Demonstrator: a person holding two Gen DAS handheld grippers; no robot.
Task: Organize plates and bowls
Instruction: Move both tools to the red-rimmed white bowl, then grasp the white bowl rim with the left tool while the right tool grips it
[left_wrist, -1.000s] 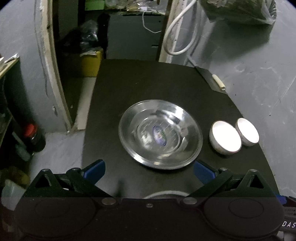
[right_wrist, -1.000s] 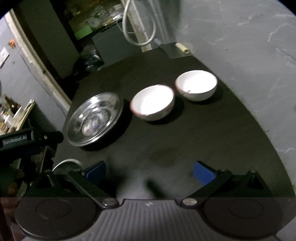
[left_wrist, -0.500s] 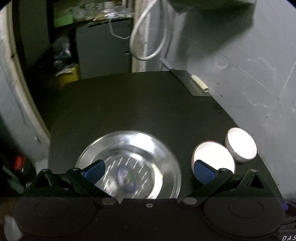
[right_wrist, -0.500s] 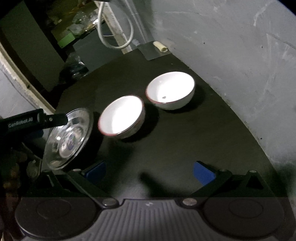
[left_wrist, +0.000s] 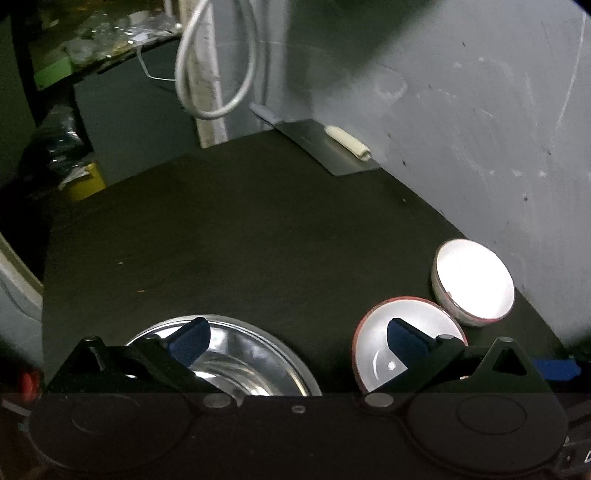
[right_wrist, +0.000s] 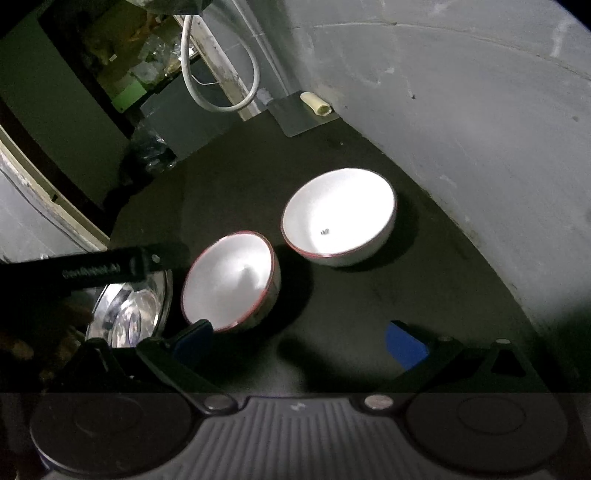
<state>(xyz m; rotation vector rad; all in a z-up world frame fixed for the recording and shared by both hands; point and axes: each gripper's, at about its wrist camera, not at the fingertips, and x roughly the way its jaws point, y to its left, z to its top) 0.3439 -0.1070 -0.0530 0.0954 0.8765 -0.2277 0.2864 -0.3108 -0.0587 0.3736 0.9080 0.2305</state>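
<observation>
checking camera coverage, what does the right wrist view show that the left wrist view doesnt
Only the right wrist view shows the left gripper's body reaching over the steel plate, and its own open right gripper. Only the left wrist view shows the yellow bin. Both show the plate, the near bowl, the far bowl and the black table.

Two white, red-rimmed ceramic bowls (right_wrist: 229, 280) (right_wrist: 340, 216) are gleaming beside a shiny silver steel dish (right_wrist: 129, 310) on the matte black table (right_wrist: 332, 306).
</observation>
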